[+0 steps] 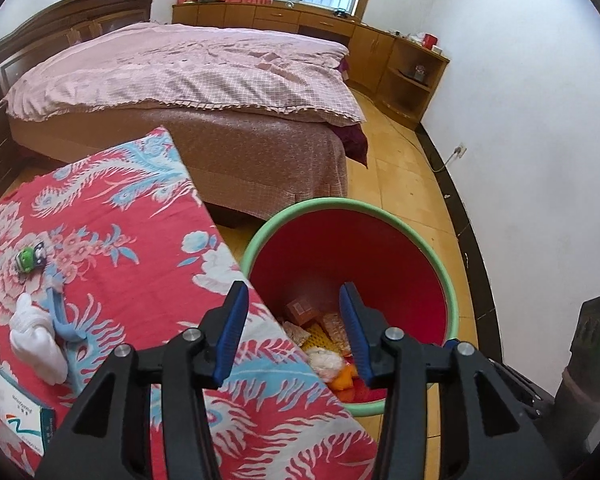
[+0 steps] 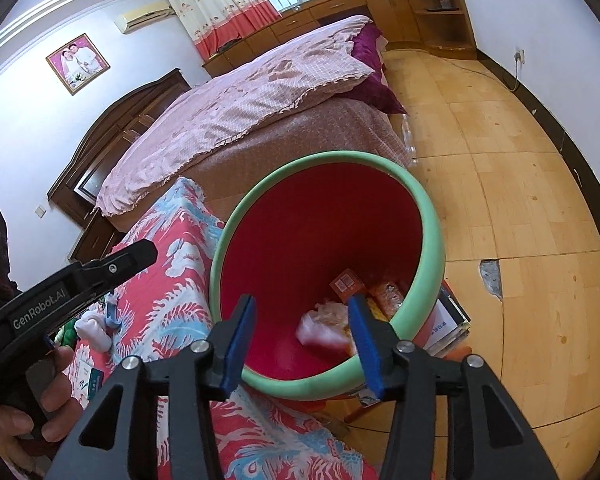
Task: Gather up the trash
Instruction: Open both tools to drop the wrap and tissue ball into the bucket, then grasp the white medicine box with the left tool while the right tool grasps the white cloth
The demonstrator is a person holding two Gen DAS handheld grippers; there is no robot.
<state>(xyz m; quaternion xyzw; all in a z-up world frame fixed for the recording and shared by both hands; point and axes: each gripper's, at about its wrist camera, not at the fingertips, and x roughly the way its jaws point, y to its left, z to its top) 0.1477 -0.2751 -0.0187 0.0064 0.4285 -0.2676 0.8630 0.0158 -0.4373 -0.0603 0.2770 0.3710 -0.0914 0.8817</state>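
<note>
Left view: my left gripper (image 1: 294,332) gapes empty over the bin (image 1: 416,236); one white wad (image 1: 36,336) and one box (image 1: 14,412) wait on the cloth (image 1: 140,248), so I judge next comes a reach back.

Right view: my right gripper (image 2: 302,340), spread and empty, one blurred scrap (image 2: 318,330) inside the bin.

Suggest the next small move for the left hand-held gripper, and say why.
Probably swing the left hand-held gripper left toward the crumpled white tissue on the floral cloth: both it and the right hand-held gripper are open and empty over the bin.
</note>
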